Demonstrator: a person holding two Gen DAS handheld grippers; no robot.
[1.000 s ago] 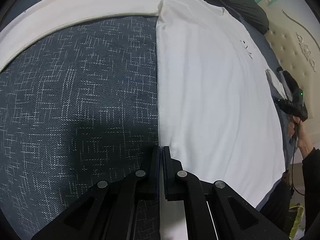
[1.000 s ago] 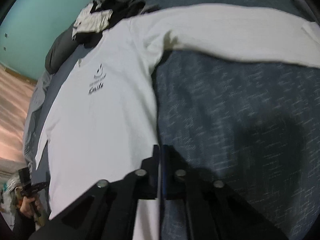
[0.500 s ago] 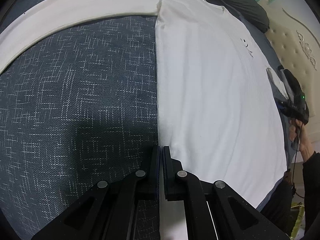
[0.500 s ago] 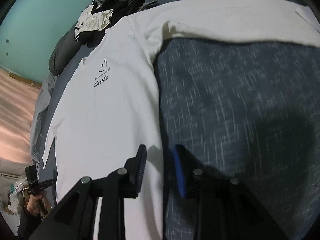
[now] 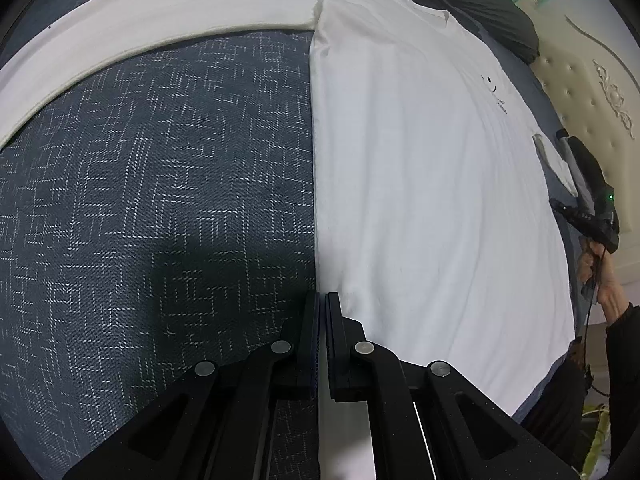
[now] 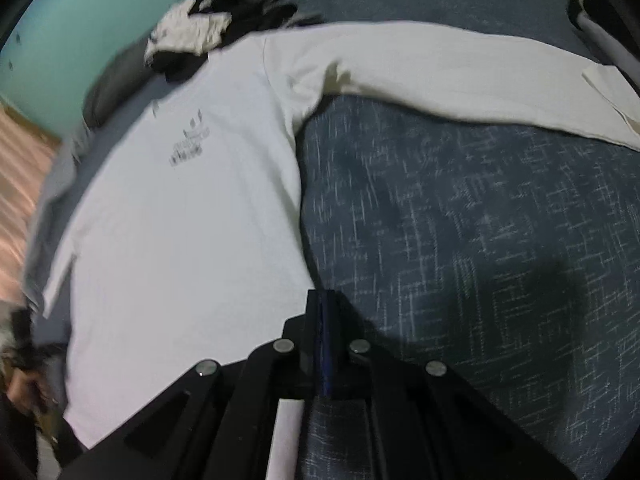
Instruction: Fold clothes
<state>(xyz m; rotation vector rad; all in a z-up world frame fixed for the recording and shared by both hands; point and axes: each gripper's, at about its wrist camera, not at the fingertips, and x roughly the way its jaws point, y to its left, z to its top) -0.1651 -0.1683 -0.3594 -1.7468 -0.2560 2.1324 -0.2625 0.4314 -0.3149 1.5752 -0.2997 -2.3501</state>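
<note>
A white long-sleeve shirt [image 5: 420,180] with a small black smile print lies flat, front up, on a dark blue patterned bedspread [image 5: 140,200]. My left gripper [image 5: 322,298] is shut right on the shirt's side edge near the hem, and white cloth shows under its arms. In the right wrist view the shirt [image 6: 180,240] fills the left half. My right gripper [image 6: 325,294] is shut at the opposite side edge, pinching the cloth there. Both sleeves [image 5: 160,20] [image 6: 460,76] stretch straight out sideways.
A cream tufted headboard [image 5: 592,80] and a dark pillow [image 5: 492,12] lie beyond the collar. A crumpled pile of clothes [image 6: 188,32] sits by the teal wall [image 6: 80,20]. A hand [image 5: 600,280] holding the other tool shows at the bed's right side.
The right gripper opened over the shirt's side edge half a second ago and has shut again there, shifting slightly. The left gripper has stayed shut in place.
</note>
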